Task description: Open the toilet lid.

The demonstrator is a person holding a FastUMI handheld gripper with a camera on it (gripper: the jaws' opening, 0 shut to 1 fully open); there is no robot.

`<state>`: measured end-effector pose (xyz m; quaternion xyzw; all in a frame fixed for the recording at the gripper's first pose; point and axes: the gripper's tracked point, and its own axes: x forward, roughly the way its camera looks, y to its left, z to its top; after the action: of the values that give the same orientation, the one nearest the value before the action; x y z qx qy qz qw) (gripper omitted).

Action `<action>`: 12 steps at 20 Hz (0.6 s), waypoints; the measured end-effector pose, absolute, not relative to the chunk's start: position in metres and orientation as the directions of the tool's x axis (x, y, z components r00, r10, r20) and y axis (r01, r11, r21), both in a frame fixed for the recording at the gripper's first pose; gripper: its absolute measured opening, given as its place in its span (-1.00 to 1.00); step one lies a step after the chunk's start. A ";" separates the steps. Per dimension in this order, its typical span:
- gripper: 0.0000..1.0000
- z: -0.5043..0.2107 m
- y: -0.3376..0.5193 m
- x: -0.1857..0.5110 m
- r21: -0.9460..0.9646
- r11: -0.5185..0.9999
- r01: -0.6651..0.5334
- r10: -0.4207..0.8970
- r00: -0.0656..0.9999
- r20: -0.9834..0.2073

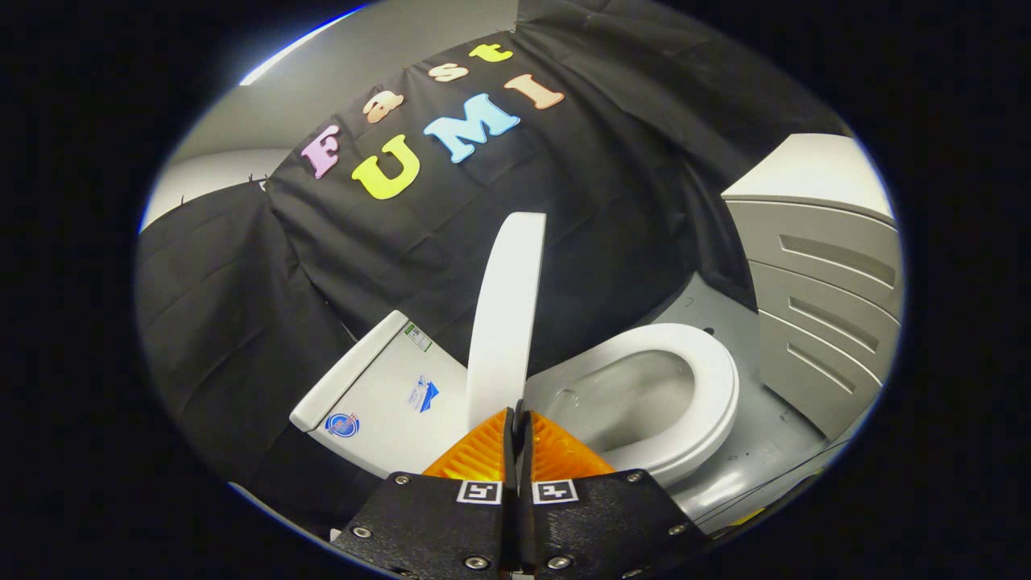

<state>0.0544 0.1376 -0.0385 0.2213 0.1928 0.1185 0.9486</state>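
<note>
While the toilet lid (506, 314) stands raised and seen edge-on, rising from just ahead of the fingertips toward the black cloth wall, the tool (518, 419) has its two fingers drawn nearly together at the lid's lower edge; whether they truly pinch that edge or merely meet beside it cannot be told, since the contact itself is hidden behind the fingers. To one side of the lid lies the tank (387, 395) with its flat top and small stickers; to the other, the seat (685, 403) rests down around the open bowl (628, 395), and a grey cabinet (830, 314) stands beyond that.

The opening looks mostly done, judged from how upright the lid is; the risk now sits in the last part of the swing and the release. If the lid has not passed its balance point, letting go would let it drop back onto the seat with a slam; a thin, smooth edge held only at the tips could also slip out early, with the same result. Pushing too far or too fast would knock the lid against the tank; dragging the hold sideways could strain the hinge, which is hidden here.
</note>
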 end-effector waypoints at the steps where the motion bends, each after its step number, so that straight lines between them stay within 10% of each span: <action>1: -1.00 -0.035 0.141 0.054 0.452 0.879 -0.150 0.312 0.898 -0.310; 12: -1.00 -0.008 0.188 0.053 0.325 0.926 -0.193 0.286 0.920 -0.270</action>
<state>0.0528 0.1876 -0.0082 0.1476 0.1580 0.1235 0.9685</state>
